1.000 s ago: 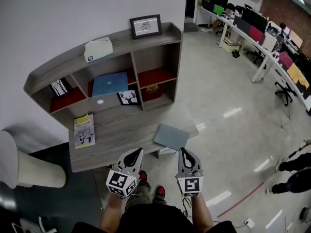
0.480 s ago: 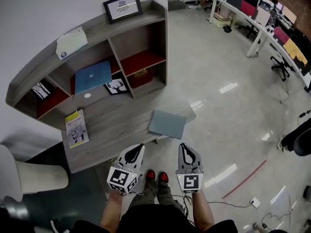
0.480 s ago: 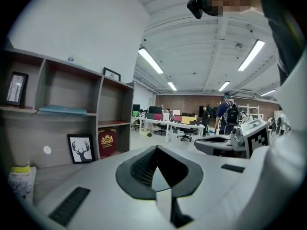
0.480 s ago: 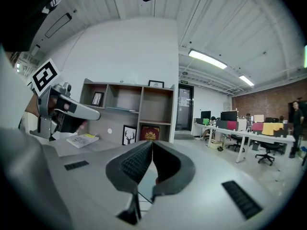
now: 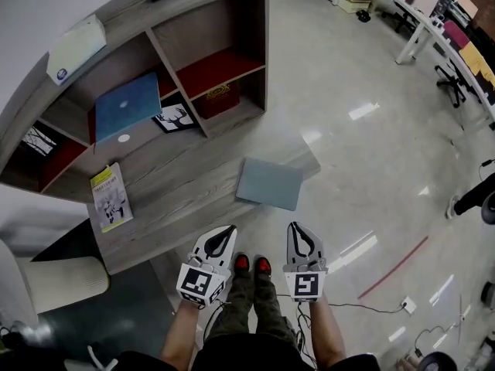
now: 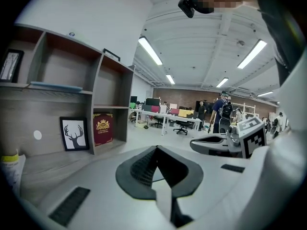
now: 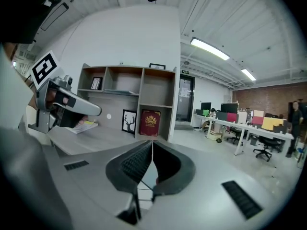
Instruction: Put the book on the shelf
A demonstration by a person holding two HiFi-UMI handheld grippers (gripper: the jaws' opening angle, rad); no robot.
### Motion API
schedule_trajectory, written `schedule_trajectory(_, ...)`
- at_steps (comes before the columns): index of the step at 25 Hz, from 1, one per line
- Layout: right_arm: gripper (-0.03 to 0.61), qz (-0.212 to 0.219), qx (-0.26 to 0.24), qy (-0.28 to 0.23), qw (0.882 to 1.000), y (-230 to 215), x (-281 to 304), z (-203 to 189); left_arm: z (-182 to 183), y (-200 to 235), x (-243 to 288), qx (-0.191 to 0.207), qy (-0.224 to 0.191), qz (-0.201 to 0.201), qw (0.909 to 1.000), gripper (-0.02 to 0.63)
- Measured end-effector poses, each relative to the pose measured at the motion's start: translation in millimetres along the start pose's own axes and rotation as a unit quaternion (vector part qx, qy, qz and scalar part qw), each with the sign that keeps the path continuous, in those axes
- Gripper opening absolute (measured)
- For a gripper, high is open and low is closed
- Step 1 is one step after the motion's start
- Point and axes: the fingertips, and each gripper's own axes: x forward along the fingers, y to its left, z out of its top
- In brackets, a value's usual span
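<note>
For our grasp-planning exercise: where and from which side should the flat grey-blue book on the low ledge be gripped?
The grey-blue book lies flat, its near edge overhanging the ledge. Probably grip that edge, coming level from the person's side, so it can be pinched from above and below.

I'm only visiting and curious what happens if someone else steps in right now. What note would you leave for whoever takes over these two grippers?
Left gripper: shut, empty, held low in front of the person.
Right gripper: shut, empty, beside the left one.
Things: a grey-blue book lies flat near the right front corner of the desk and seems to overhang its edge. A yellow booklet lies at the desk's left end. The shelf rises behind the desk.
Done: nothing yet, no book is held.
Left: open a gripper, take the book, set it on the shelf.
</note>
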Motion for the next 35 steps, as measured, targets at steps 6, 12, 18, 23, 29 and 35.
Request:
schedule_trajectory(6, 0.031, 0.009, -0.01, 0.037, 0.999, 9.2, 23.4, -45.0, -37.7, 15.4, 24.4, -0.002, 0.018, -0.011, 0.9998, 0.003)
schedule_trajectory(12, 0.031, 0.02, -0.01, 0.051, 0.998, 17.8, 39.9, -89.1, -69.7, 21.0, 48.7, -0.007, 0.028, -0.026, 0.9992, 0.003)
schedule_trajectory(18, 0.032, 0.025, -0.023, 0.071, 0.997, 22.6, 51.2, -111.6, -89.2, 22.1, 58.9, -0.021, 0.041, -0.032, 0.9984, 0.003)
schedule_trajectory(23, 0.157, 0.034, -0.076, 0.096, 0.992, 25.3, 60.0, -123.8, -101.2, 25.1, 58.6, -0.038, 0.051, -0.031, 0.9975, 0.003)
schedule_trajectory(29, 0.249, 0.035, -0.15, 0.124, 0.98, 22.4, 75.3, -146.2, -111.1, 28.6, 56.7, -0.056, 0.056, -0.026, 0.9965, 0.003)
schedule_trajectory(35, 0.276, 0.044, -0.2, 0.141, 0.969, 22.7, 93.3, -172.6, -120.2, 33.3, 52.5, -0.066, 0.058, -0.021, 0.9959, 0.003)
